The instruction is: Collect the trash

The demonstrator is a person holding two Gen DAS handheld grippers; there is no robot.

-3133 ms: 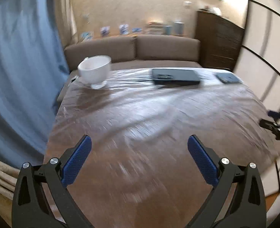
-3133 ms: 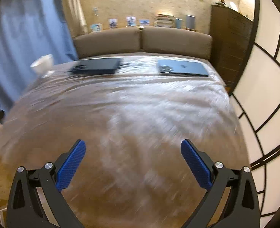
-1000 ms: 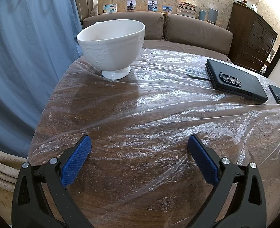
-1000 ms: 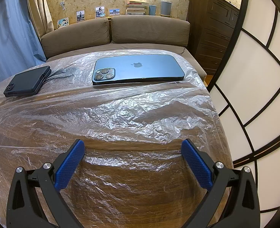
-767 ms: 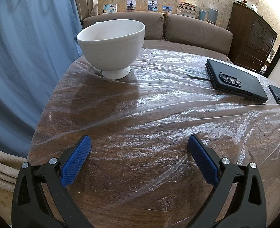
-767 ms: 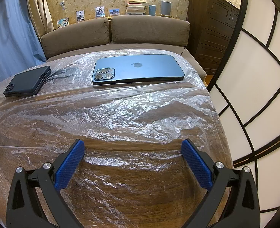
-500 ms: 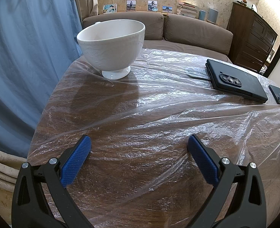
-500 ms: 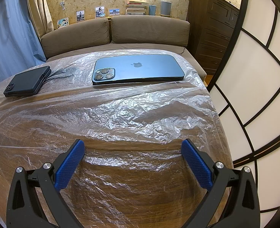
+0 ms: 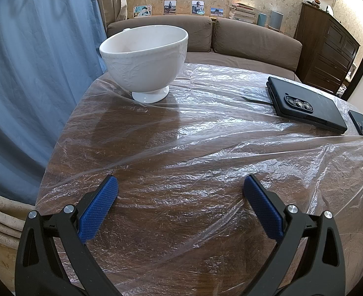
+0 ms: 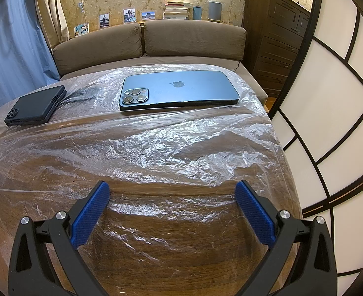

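A round dark wooden table (image 9: pixel 65 133) is draped with a thin, crinkled sheet of clear plastic film (image 9: pixel 206 148), probably the trash to collect. The left two-finger gripper with blue textured pads (image 9: pixel 180 204) hovers just above the near edge of the film, its jaws spread wide and holding nothing. Seen from it, a white footed ceramic bowl (image 9: pixel 144 59) stands on the film at 11 o'clock, and a black folding phone in a case (image 9: pixel 307 107) lies at 2 o'clock, with a second dark phone (image 9: pixel 360 123) just beyond it.

The right gripper with matching blue pads (image 10: pixel 172 204) is likewise wide open and empty, low over the film. From it, a blue smartphone lying face down (image 10: pixel 179 90) sits at 12 o'clock; the black phone is at 10 o'clock.

Bowl and phones all rest on the sheet, apparently weighing it down, so they likely need lifting off before the film can be gathered. A brown sofa (image 10: pixel 146 42) stands behind the table.
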